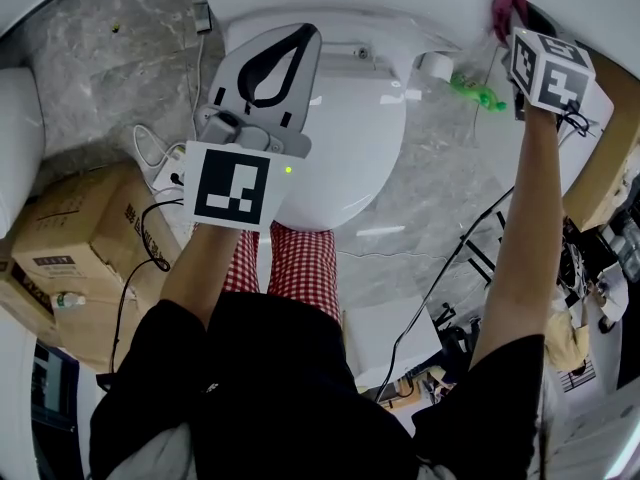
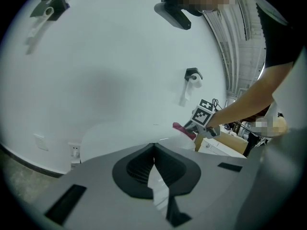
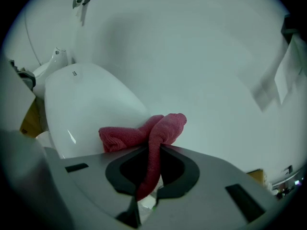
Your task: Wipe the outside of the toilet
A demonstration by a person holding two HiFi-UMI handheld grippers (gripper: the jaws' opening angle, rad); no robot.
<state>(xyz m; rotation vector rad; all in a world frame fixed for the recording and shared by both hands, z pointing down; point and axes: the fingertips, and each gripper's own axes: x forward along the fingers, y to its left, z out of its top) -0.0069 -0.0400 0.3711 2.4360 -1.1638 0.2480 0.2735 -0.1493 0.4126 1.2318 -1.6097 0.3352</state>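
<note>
Right hand-held gripper point(image 3: 154, 150) pinches red cloth point(image 3: 144, 131), its tail hidden, on toilet point(image 3: 86, 109); left hand-held gripper point(image 2: 153, 150) closed

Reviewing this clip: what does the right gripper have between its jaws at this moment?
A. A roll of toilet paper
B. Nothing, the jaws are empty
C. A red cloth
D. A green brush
C: the right gripper view shows the right gripper closed on a red cloth, whose bunched end lies against the white toilet.
</note>
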